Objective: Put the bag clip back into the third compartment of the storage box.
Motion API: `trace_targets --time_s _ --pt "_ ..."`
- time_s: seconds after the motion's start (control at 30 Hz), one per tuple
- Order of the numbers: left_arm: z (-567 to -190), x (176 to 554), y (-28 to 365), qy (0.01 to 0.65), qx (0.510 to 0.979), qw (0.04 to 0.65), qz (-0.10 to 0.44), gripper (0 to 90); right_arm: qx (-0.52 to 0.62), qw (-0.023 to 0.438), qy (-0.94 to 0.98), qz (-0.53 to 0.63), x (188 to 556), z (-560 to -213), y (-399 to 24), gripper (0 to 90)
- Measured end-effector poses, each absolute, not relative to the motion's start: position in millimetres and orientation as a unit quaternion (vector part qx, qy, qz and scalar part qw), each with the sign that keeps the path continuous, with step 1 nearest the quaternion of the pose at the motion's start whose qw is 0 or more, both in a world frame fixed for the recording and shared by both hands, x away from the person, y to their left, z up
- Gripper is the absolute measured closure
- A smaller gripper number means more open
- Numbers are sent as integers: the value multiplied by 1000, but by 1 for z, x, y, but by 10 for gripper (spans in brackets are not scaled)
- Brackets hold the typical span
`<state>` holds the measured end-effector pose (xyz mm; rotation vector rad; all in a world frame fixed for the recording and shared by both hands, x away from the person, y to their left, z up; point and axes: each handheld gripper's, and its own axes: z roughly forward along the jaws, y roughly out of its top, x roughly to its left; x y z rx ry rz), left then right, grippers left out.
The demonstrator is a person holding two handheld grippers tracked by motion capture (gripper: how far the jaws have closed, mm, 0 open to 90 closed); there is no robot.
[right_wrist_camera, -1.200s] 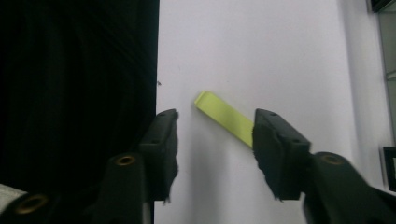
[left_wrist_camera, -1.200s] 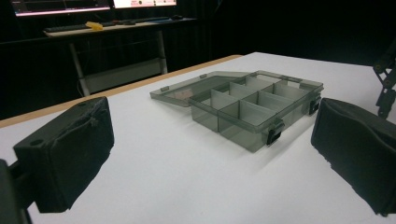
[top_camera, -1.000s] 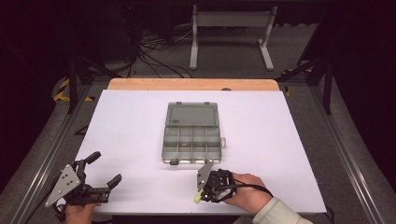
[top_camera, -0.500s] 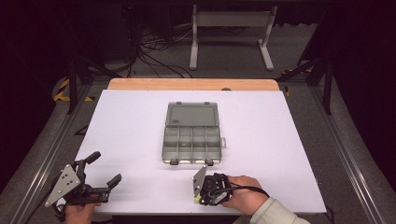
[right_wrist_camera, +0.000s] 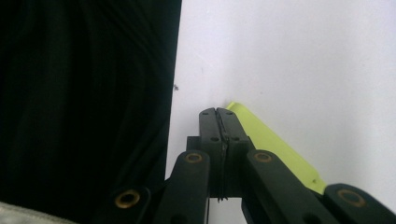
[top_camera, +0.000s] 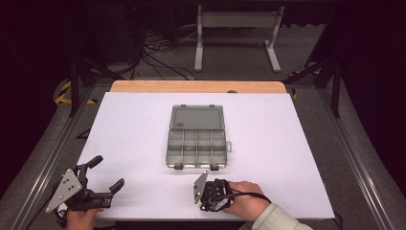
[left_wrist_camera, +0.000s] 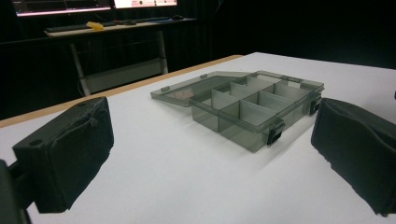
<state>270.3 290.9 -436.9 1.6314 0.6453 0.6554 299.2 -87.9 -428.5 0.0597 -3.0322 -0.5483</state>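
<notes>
Worktop: white, dark room around.
Organizer box: centre, lid open.
Left gripper: jaws spread, empty.
Right gripper: jaws pressed together beside a yellow-green strip.

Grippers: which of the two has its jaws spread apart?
The left gripper, at the table's near left corner: its jaws stand wide apart with the open box between them in its view. The right gripper's jaws are pressed together.

Right gripper now nearer the white table's front edge than a second ago, drawn back from the open compartment box, turned to point down toward that edge, right hand pulled back with it
</notes>
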Motion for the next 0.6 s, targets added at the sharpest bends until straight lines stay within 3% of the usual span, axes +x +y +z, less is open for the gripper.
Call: trace_targets --time_s 0.6 --pt "-437 270 291 278 699 595 284 0 -2 10 -979 -202 309 -429 -79 900"
